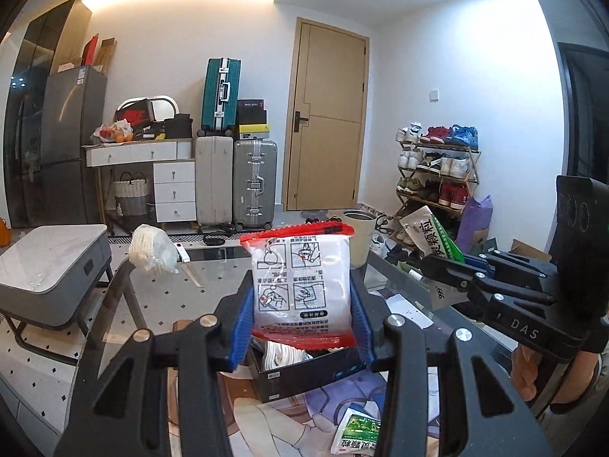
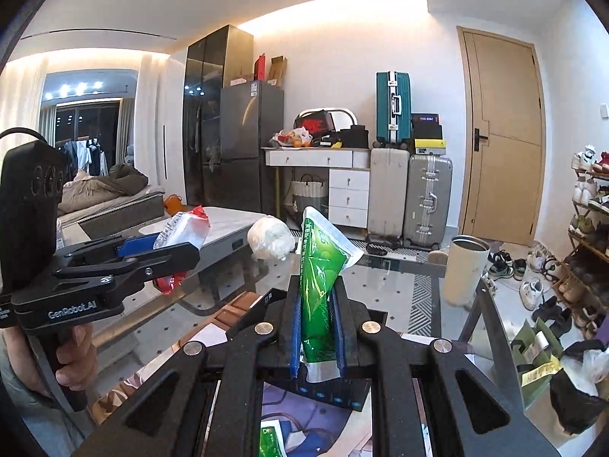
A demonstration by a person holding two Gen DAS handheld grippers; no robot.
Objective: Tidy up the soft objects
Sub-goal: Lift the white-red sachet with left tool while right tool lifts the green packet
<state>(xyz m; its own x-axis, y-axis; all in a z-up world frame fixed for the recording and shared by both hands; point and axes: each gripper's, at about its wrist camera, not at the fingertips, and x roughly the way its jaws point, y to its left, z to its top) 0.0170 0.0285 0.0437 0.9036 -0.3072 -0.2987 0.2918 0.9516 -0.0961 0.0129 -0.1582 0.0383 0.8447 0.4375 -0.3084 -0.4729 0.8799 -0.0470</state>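
Lifting two soft packs above the glass table point(image 1: 160, 289).

White pack point(image 1: 300, 285) sits pinched in the left gripper point(image 1: 300, 327); green sachet point(image 2: 318, 297) stands upright, clamped thin in the right gripper point(image 2: 318, 339). A black box point(image 1: 304, 371) lies below at 6 o'clock. Keep both squeezes steady and level, then lower each pack into the box singly.

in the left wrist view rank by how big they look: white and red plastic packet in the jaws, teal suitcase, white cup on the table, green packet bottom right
1. White and red plastic packet, though it is nearest the camera.
2. Teal hard-shell suitcase, far off.
3. White cylindrical cup and green printed packet look alike; the packet is cut off by the frame, so unranked.
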